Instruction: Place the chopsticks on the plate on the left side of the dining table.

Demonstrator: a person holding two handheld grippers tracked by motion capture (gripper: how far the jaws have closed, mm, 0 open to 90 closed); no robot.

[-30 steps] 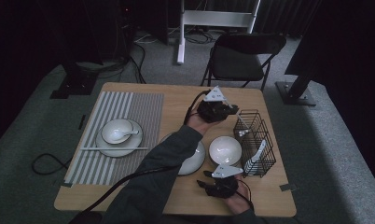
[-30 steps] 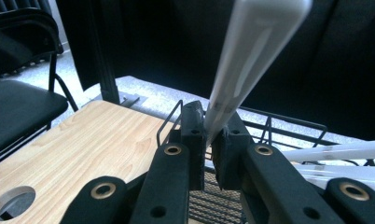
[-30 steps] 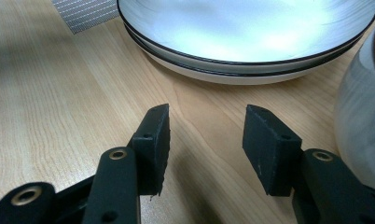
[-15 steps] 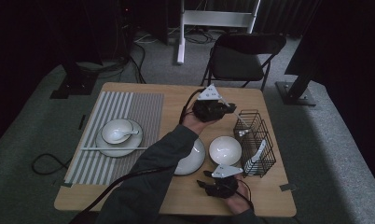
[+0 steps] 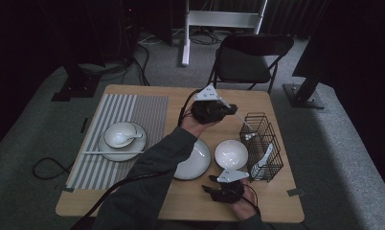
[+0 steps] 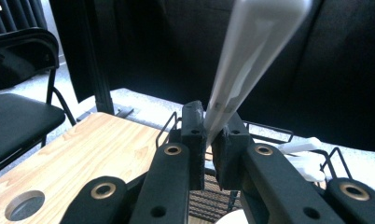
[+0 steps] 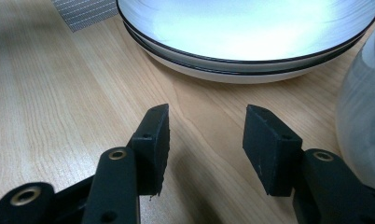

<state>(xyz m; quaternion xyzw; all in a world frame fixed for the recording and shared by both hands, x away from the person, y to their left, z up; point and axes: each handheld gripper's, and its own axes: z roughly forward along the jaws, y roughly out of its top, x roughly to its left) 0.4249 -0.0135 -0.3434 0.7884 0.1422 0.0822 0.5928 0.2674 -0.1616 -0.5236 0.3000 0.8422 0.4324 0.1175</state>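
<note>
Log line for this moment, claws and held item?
left claw: shut on white spoon, above wire basket | right claw: open, empty, by stacked plates

A dark recording studio: black curtains (image 5: 47,28) all round, grey carpet (image 5: 32,129), stand bases, loose cables (image 5: 133,67), one folding chair (image 5: 250,60)

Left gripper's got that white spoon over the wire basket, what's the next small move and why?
Probably lift the left gripper a little higher: it is shut on the white spoon, whose far end looks level with the wire basket rim, beside other utensils.
</note>
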